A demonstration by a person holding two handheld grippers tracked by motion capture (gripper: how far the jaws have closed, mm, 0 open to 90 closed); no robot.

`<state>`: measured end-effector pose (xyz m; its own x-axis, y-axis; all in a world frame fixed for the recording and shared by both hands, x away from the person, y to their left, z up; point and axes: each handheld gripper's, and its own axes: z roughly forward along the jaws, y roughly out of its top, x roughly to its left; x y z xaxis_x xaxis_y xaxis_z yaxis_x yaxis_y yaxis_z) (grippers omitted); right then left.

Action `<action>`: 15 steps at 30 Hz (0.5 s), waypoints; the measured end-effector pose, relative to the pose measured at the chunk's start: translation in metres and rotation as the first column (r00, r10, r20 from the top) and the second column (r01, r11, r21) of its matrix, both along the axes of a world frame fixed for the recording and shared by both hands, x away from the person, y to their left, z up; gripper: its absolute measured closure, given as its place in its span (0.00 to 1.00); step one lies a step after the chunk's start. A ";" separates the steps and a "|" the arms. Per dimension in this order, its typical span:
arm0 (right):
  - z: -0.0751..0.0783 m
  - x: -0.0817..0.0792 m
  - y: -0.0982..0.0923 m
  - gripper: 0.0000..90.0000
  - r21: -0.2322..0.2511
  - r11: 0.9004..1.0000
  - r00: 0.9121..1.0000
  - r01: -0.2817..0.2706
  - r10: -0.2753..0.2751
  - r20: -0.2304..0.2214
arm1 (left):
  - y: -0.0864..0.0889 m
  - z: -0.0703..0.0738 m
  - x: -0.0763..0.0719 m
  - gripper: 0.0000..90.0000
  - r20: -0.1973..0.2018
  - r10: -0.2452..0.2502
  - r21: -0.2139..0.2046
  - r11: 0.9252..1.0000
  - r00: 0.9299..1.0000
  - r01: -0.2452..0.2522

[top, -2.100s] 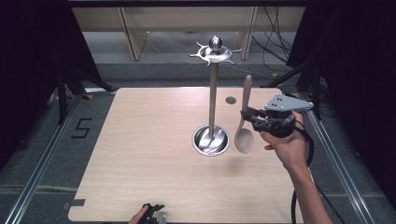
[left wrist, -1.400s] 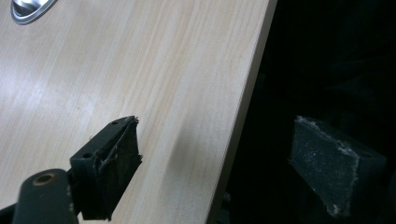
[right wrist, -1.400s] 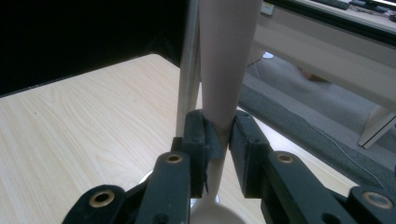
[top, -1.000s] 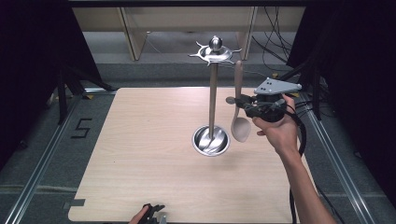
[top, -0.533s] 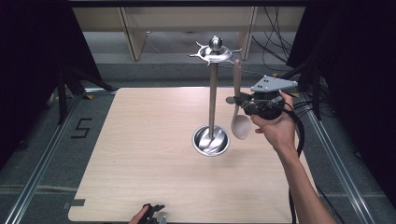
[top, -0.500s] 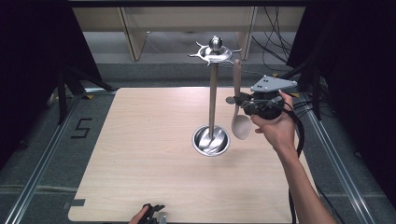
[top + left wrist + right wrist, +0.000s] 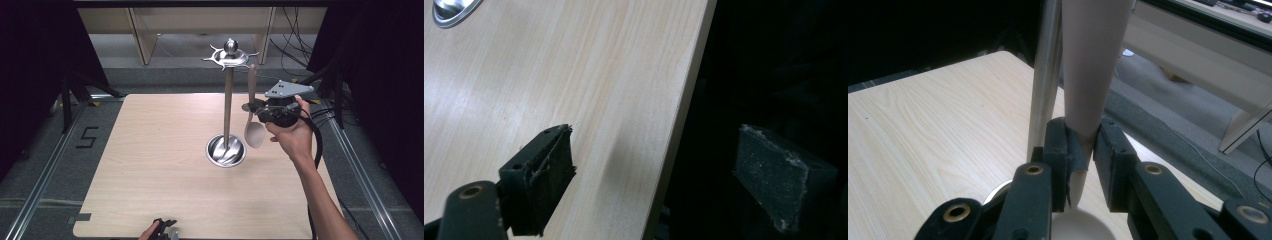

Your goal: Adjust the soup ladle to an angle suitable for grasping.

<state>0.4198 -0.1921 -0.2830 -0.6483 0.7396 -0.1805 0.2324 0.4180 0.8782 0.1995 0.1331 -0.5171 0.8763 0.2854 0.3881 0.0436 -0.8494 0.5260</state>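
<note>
A steel utensil stand (image 7: 227, 95) rises from its round base (image 7: 226, 150) in the middle of the wooden table (image 7: 165, 165), with hooked arms at the top (image 7: 230, 56). My right gripper (image 7: 255, 107) is shut on a beige spoon (image 7: 253, 117), held upright just right of the pole, bowl down, handle tip near the hooks. In the right gripper view the pads clamp the spoon's handle (image 7: 1088, 90), the pole (image 7: 1044, 75) just behind. My left gripper (image 7: 162, 230) rests at the table's near edge; in its own view it (image 7: 654, 175) is open over that edge.
The stand's base rim (image 7: 451, 10) shows at the top left of the left gripper view. A wooden shelf frame (image 7: 200, 30) stands beyond the table's far edge, with cables (image 7: 295, 55) on the floor at the right. Metal rails (image 7: 45, 170) flank the table.
My right gripper has carried the spoon up and leftward, closer to the stand's pole and hooks. The left gripper has stayed at the near edge.
</note>
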 end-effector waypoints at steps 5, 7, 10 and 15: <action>0.001 -0.002 0.001 0.86 -0.013 1.000 1.000 0.005 -0.005 -0.028 | 0.000 0.000 -0.001 0.17 0.009 0.008 -0.001 1.000 1.000 -0.008; 0.001 -0.003 0.002 0.86 -0.028 0.999 0.999 0.031 -0.032 -0.005 | 0.000 -0.001 -0.001 0.17 0.019 0.008 -0.013 1.000 1.000 -0.008; 0.001 -0.002 0.001 0.86 -0.053 0.997 0.998 0.051 -0.049 0.031 | 0.000 0.000 -0.001 0.17 0.009 0.005 0.003 1.000 1.000 -0.005; 0.001 -0.002 0.002 0.86 -0.054 0.997 0.998 0.046 -0.045 0.034 | 0.000 -0.001 0.000 0.17 -0.003 -0.008 -0.004 1.000 1.000 0.008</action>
